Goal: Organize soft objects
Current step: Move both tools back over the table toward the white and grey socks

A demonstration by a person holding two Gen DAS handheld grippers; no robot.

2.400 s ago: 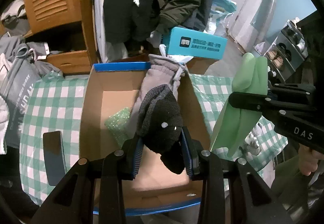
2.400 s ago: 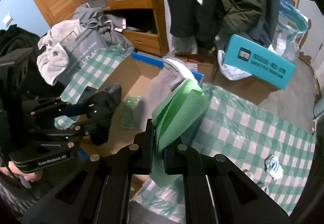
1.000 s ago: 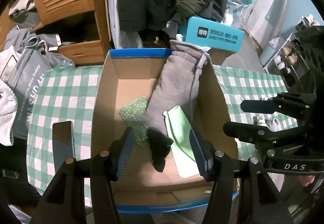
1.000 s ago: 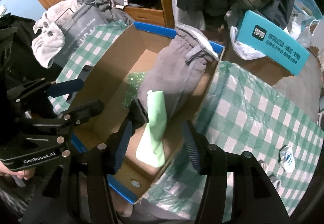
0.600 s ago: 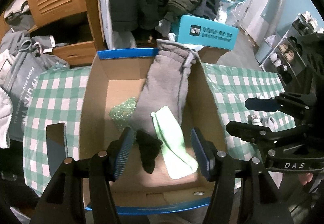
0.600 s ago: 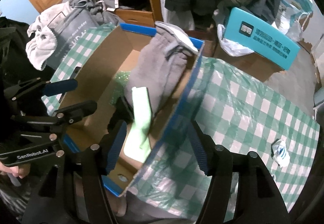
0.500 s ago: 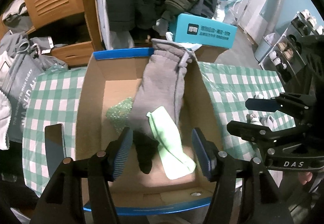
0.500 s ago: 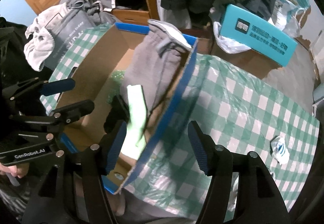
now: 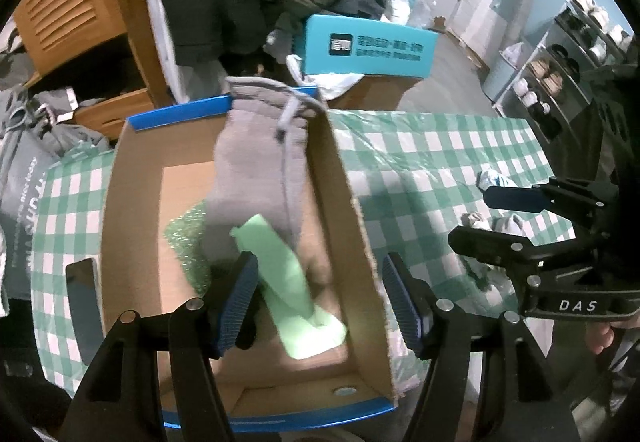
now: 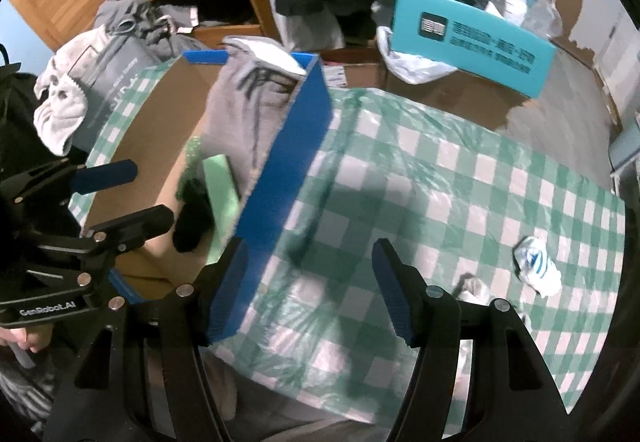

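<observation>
Left to right across the left wrist view: a dark flat piece (image 9: 82, 308) lies on the checked cloth (image 9: 404, 178) left of the left gripper (image 9: 318, 302), outside the cardboard box (image 9: 134, 242). Box sits directly under and ahead of this gripper, open top up, so soft things can be dropped straight in. Inside, ahead of the left jaw: a green sparkly pad (image 9: 188, 238), then a grey garment (image 9: 256, 166) draped up and over the far blue rim, likely too long to lie flat. The light green cloth (image 9: 292, 282) lies between the jaws on the box floor, loose, pads not touching it; a black sock (image 10: 194, 220) sits beside it, mostly hidden behind the left jaw. Left gripper: jaws wide, holding nothing, jaws have just been opening. Right of the box, the right gripper (image 10: 310, 288) hangs over bare checked cloth just beyond the box's blue wall, jaws also wide and empty, also just been opening. Ahead and to its right lie about 3 small balled socks (image 10: 536, 270), well apart from the box, not yet collected. Judgement: 2 items released into the box; the socks are the likely next targets.
</observation>
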